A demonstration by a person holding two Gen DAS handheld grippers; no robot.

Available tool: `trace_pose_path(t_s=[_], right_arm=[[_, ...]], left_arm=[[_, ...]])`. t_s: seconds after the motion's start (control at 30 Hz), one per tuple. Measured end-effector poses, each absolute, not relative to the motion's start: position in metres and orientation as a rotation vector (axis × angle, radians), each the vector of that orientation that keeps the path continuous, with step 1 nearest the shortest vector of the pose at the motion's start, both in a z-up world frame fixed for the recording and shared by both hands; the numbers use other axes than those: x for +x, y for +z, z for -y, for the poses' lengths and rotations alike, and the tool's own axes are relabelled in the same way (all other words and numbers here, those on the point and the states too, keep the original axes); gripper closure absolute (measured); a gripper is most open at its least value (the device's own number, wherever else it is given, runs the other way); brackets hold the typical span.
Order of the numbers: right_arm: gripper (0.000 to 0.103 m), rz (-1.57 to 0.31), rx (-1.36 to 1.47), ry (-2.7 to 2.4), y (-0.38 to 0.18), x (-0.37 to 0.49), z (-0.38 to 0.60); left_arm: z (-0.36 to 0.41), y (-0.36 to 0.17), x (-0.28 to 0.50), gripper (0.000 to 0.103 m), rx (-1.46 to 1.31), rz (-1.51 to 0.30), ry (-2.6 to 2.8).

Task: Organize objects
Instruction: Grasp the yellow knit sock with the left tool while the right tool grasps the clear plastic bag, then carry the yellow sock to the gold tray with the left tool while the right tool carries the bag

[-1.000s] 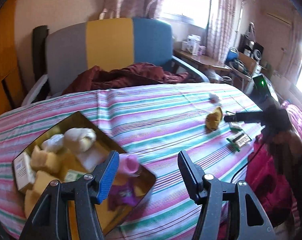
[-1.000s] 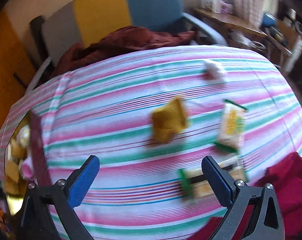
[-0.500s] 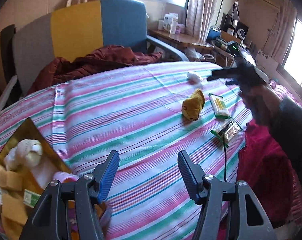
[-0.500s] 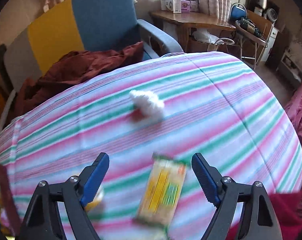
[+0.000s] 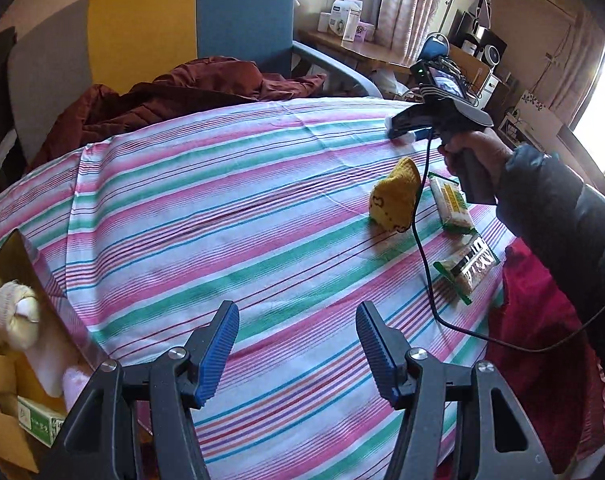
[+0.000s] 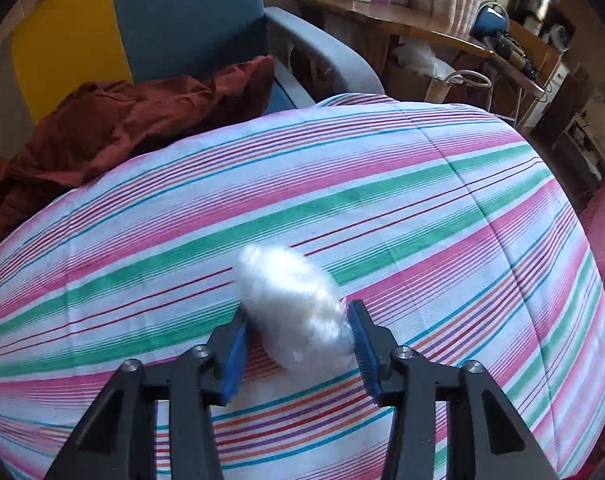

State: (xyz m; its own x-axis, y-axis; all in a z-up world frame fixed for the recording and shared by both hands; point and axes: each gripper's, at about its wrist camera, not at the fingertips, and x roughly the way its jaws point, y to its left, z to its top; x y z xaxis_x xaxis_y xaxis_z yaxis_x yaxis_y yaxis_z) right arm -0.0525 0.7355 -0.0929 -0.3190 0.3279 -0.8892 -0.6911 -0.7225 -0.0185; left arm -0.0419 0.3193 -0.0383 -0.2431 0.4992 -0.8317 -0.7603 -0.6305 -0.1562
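Observation:
In the right wrist view a white fluffy ball (image 6: pixel 282 276) lies on the striped tablecloth (image 6: pixel 382 208), and my right gripper (image 6: pixel 297 312) is shut on it, a blue pad pressed on each side. The left wrist view shows that same gripper (image 5: pixel 400 130) at the far right of the table, held by a hand (image 5: pixel 474 156). My left gripper (image 5: pixel 298 316) hangs open over bare cloth, with nothing between its fingers. A yellow knitted sock (image 5: pixel 394 200) and two snack packets (image 5: pixel 450 202) (image 5: pixel 466 270) lie near the right edge.
A gold box (image 5: pixel 6 252) at the left edge holds a cream sock roll (image 5: pixel 10 316) and small cartons. A maroon jacket (image 5: pixel 174 96) lies on the armchair (image 5: pixel 238 20) behind the table. Red fabric (image 5: pixel 542 320) and a black cable (image 5: pixel 426 264) sit at the right.
The right gripper travelled past the yellow sock and a packet to the white fluffy ball and closed on it. The left gripper shifted right, away from the gold box, staying open.

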Motion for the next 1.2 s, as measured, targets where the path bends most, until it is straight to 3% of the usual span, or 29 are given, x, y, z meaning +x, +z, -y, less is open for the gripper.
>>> trace_pose_path(t_s=[0.47, 0.7, 0.8, 0.93, 1.0, 1.07, 1.1, 1.2], right_arm=[[0.069, -0.538, -1.217, 2.305, -0.039, 0.05, -0.644], [0.069, -0.544, -1.108, 2.365, -0.026, 0.069, -0.629], [0.069, -0.556, -1.129, 2.369, -0.031, 0.067, -0.63], [0.069, -0.548, -1.138, 2.386, -0.032, 0.065, -0.627], [0.069, -0.542, -1.141, 2.393, -0.031, 0.064, -0.626], [0.069, -0.524, -1.15, 2.395, -0.032, 0.064, -0.624], [0.069, -0.506, -1.162, 2.393, -0.034, 0.062, -0.622], [0.069, -0.478, -1.19, 2.401, -0.038, 0.059, -0.619]], left_arm=[[-0.379, -0.034, -0.059, 0.042, -1.196, -0.259, 1.899], [-0.439, -0.046, -0.058, 0.041, -1.161, -0.329, 1.804], [-0.463, -0.052, -0.052, 0.032, -1.116, -0.379, 1.779], [-0.492, -0.07, -0.055, 0.031, -1.121, -0.433, 1.75], [-0.506, -0.086, -0.062, 0.034, -1.172, -0.443, 1.726], [-0.511, -0.099, -0.068, 0.054, -1.223, -0.419, 1.7], [-0.511, -0.103, -0.069, 0.059, -1.237, -0.413, 1.692], [-0.499, -0.099, -0.063, 0.064, -1.191, -0.403, 1.697]])
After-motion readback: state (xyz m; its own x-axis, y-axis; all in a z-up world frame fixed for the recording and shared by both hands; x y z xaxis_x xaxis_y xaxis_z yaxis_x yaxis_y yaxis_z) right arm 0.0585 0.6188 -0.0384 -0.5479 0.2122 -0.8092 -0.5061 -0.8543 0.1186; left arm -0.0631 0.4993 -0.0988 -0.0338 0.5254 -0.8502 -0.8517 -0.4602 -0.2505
